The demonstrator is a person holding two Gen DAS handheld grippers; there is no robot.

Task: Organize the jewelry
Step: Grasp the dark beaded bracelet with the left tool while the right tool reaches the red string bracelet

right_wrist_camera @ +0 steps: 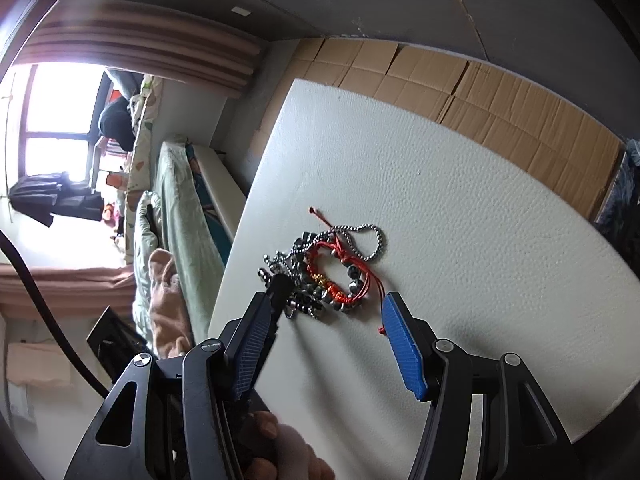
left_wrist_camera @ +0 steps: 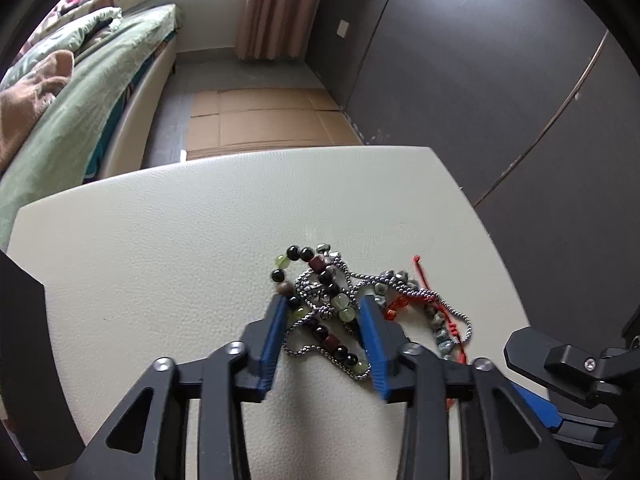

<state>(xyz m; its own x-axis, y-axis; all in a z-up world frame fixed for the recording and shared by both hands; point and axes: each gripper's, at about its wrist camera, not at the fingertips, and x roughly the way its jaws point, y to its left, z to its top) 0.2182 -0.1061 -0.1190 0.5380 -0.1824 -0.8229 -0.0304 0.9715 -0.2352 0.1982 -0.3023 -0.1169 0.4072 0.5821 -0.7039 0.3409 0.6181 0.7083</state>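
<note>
Fingers of the left gripper (left_wrist_camera: 324, 312) stand fairly close together and straddle the near-left part of the jewelry pile (left_wrist_camera: 352, 304); its blue pads (left_wrist_camera: 374, 344) flank a dark beaded bracelet (left_wrist_camera: 328, 280) and loops of a silver ball chain (left_wrist_camera: 400, 284). We cannot tell whether the pads already press on these strands or merely bracket them. We see the right gripper (right_wrist_camera: 324, 312) spread wider, hovering at the near side of the same pile; its right pad (right_wrist_camera: 402, 344) lies just beside a loose end of the red cord bracelet (right_wrist_camera: 340, 276) and its left pad (right_wrist_camera: 254, 344) beside the left gripper's black tip; nothing is gripped between them.

We find the pile on the white padded tabletop (left_wrist_camera: 160, 260), toward its near right quarter in the left wrist view, with the red cord's tail trailing to the far right.

We judge tangling to be the chief hazard; chain, beads and cord overlap, so a closure here may take several strands at once and a lift would drag the whole cluster. We also note that round beads can slip from flat pads; a partial pinch on the thin chain may drop it. Both grippers work close together, so contact between them could scatter pieces toward the table's left edge.
</note>
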